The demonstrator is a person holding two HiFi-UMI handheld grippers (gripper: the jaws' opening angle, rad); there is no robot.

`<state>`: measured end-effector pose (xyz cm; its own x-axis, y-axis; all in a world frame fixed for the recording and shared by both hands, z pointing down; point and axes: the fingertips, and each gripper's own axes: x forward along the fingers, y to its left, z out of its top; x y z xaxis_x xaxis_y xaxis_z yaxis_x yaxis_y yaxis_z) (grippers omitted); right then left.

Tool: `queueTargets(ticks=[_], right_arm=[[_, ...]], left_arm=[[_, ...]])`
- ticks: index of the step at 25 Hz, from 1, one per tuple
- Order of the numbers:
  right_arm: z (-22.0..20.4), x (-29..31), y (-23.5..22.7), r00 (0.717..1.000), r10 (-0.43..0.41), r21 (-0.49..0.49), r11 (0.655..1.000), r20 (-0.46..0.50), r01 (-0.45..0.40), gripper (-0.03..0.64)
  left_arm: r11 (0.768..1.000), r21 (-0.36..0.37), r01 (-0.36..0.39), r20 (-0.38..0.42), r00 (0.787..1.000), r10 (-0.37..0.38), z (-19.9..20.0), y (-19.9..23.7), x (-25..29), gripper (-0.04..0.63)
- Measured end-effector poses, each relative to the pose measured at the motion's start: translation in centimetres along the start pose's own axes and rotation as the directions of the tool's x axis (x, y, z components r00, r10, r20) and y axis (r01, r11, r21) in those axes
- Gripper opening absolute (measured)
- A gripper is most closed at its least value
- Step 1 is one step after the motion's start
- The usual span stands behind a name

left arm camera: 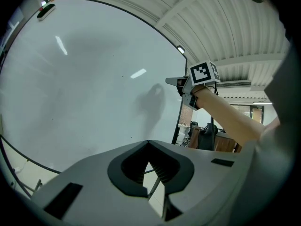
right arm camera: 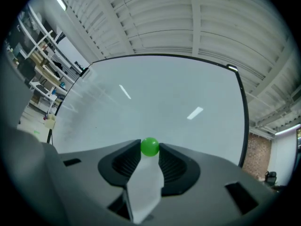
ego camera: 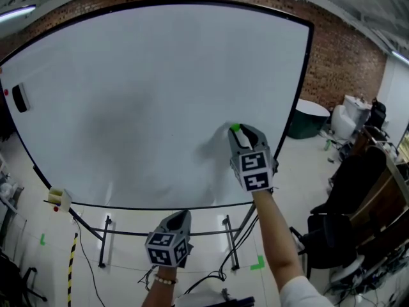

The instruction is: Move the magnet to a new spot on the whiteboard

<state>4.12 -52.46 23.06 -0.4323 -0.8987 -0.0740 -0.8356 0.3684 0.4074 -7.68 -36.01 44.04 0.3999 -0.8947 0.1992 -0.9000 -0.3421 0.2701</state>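
A small green ball-shaped magnet sits pinched between the tips of my right gripper, which is shut on it. In the head view the magnet and the right gripper are up against the lower right part of the big whiteboard. A grey shadow lies just to their left. Whether the magnet touches the board I cannot tell. My left gripper hangs lower, below the board's bottom edge, shut with nothing in it.
A black eraser and a red dot cling to the board's far left edge. A yellow box sits at the lower left corner. The black stand legs reach the floor below. Dark chairs crowd the right side.
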Motion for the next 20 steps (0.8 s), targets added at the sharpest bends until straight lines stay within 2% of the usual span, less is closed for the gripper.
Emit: queueTargets(ticks=[9,20], right_arm=[[-0.5,3.6,0.3,0.999,-0.034,-0.093,0.995,-0.023,0.031,0.140],[-0.8,4.3,0.1,0.998,-0.048,-0.101,0.994,-0.027,0.045,0.140]], left_arm=[[1.000,-0.019,-0.010,0.005,1.000,0.010,0.0,0.7,0.0,-0.008],[0.999,-0.046,-0.009,-0.003,1.000,0.008,-0.8,1.2,0.1,-0.008]])
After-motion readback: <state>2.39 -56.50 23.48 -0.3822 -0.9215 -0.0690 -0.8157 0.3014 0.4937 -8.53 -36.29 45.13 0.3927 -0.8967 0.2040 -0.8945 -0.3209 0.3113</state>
